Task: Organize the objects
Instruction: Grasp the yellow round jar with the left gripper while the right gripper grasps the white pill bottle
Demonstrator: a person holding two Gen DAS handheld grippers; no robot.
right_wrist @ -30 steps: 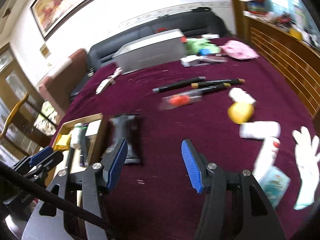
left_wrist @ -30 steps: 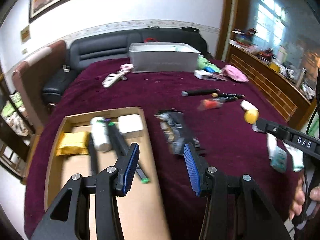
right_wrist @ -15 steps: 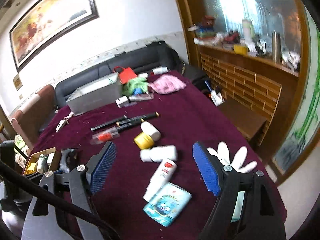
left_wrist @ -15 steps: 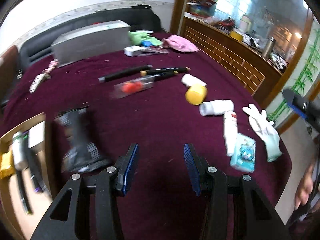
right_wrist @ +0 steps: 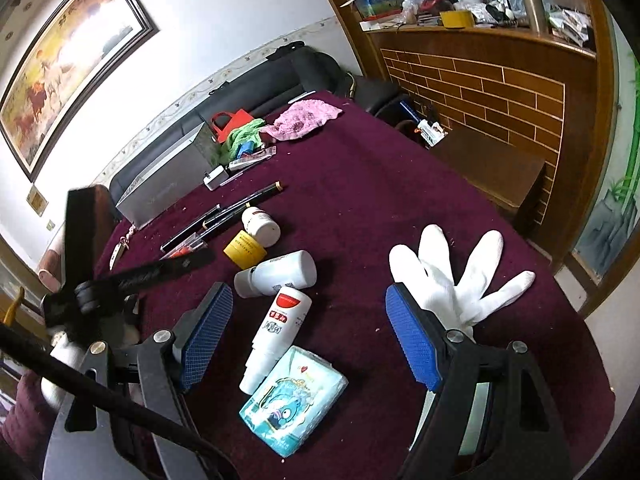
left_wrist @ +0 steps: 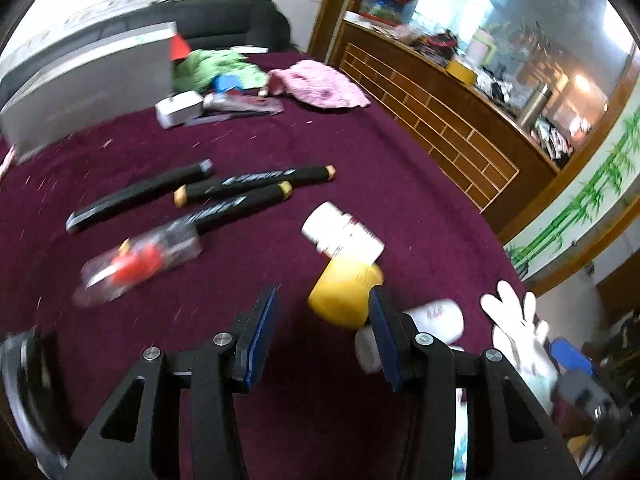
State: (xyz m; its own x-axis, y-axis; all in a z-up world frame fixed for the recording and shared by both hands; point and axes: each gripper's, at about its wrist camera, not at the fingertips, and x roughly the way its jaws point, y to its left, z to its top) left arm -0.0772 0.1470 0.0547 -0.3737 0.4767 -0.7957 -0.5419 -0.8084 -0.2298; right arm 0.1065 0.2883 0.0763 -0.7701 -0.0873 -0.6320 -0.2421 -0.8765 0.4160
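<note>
Both views had swung away from the wooden tray, which had filled the lower left of the left wrist view a second earlier and was gone from it. In its place lay the maroon cloth (left_wrist: 360, 152) and its clutter. The left gripper (left_wrist: 322, 334), its fingers narrow and holding nothing, had come up to the yellow-capped bottle (left_wrist: 344, 280) at centre frame; one blue pad stood just beside the cap, though blur hid whether they touched. The right gripper (right_wrist: 308, 338) had spread from a middling gap to wide and was empty. Between its pads, low in the right wrist view, lay the white tube (right_wrist: 280, 330) and the blue tissue pack (right_wrist: 294, 402), with the white glove (right_wrist: 456, 276) behind the right pad. Judging by this, both hands had gone from the tray to fetch new items.
</note>
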